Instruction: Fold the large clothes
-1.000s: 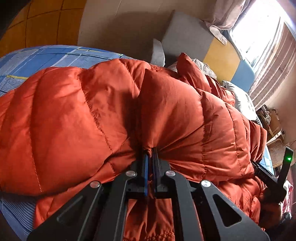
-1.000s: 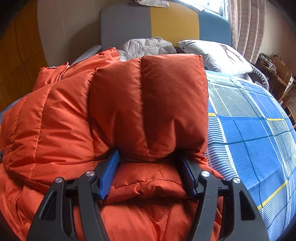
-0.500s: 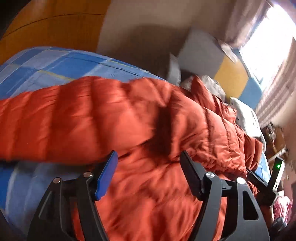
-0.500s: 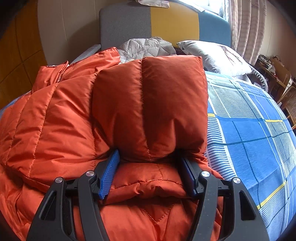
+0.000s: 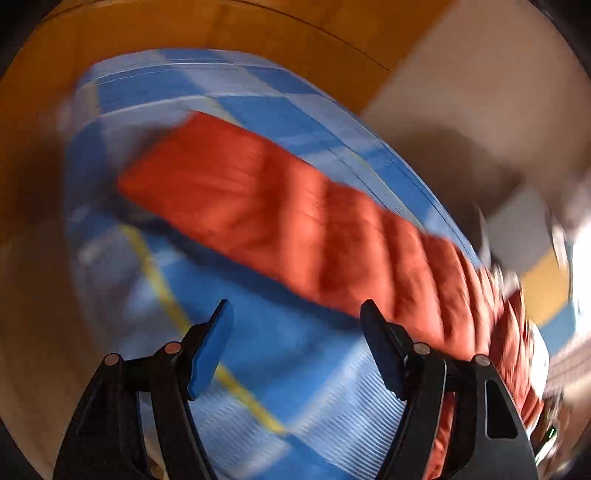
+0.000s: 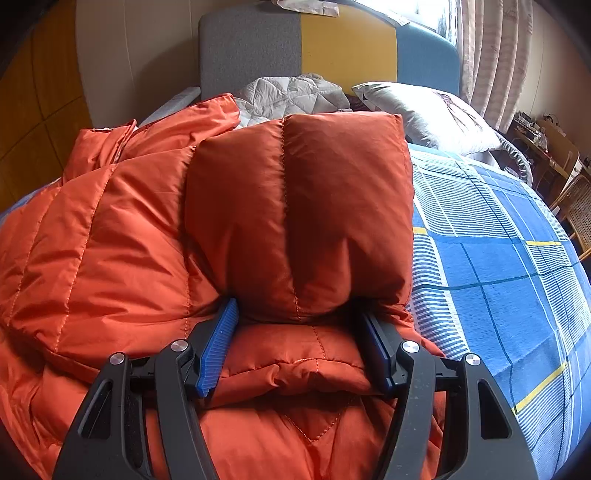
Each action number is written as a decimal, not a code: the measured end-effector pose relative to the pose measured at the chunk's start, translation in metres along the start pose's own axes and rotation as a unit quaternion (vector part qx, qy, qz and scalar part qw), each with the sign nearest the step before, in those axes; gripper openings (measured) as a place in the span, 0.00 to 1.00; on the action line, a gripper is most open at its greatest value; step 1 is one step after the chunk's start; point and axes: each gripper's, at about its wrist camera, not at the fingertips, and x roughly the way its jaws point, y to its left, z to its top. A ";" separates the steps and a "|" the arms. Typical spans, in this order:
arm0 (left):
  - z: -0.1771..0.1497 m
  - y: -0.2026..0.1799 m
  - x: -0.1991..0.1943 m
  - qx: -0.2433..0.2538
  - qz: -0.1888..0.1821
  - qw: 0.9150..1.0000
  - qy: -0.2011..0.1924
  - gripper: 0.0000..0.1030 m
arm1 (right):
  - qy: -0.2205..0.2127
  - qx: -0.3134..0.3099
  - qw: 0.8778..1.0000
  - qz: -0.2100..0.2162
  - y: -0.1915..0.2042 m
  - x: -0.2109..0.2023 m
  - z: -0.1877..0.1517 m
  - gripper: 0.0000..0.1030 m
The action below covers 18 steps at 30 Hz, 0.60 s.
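**Left fingers spread over the sheet, right fingers around a padded fold**

The left gripper (image 5: 295,345) has its jaws spread wide, and they have just been opening. Nothing is between them: only the blue checked bedsheet (image 5: 295,373) shows in the gap. The right-hand finger, as the left wrist view shows it, is just beside the lower edge of the orange down jacket (image 5: 280,218), but the picture is blurred and I cannot tell if it touches the fabric.

The right gripper (image 6: 299,343) also has its jaws standing wide, with a thick padded fold of the orange down jacket (image 6: 295,206) between them. The blue ribbed pad (image 6: 218,347) on the left lies against the fold, and the dark pad on the other side is partly covered by the fabric. The fold bulges above the fingertips and looks squeezed in where it passes between them.

Both grippers point downward at a slant toward the bed.

The left wrist view shows the jacket as a long quilted band lying slantwise across the sheet, with yellow-brown wall panels (image 5: 184,33) behind. The right wrist view is sharp and shows what the other does not: the jacket piled on the left half of the bed, the headboard (image 6: 325,44) in grey, yellow and blue, a grey quilt (image 6: 288,96), a pale pillow (image 6: 424,114) and curtains (image 6: 491,55) at the right.
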 end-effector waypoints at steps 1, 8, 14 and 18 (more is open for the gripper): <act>0.007 0.012 -0.001 -0.018 0.008 1.000 -0.006 0.69 | 0.000 0.000 1.000 0.000 0.000 0.000 0.000 0.62; 0.031 0.047 0.008 -0.079 0.025 0.996 -0.020 0.69 | 0.000 -0.002 1.000 -0.002 0.000 -0.001 -0.001 0.62; 0.045 0.058 0.014 -0.096 0.024 0.995 -0.033 0.68 | 0.000 -0.003 1.000 -0.003 -0.001 -0.002 -0.002 0.62; 0.055 0.059 0.023 -0.093 0.029 0.995 -0.034 0.50 | 0.000 -0.004 1.000 -0.004 -0.001 -0.003 -0.002 0.62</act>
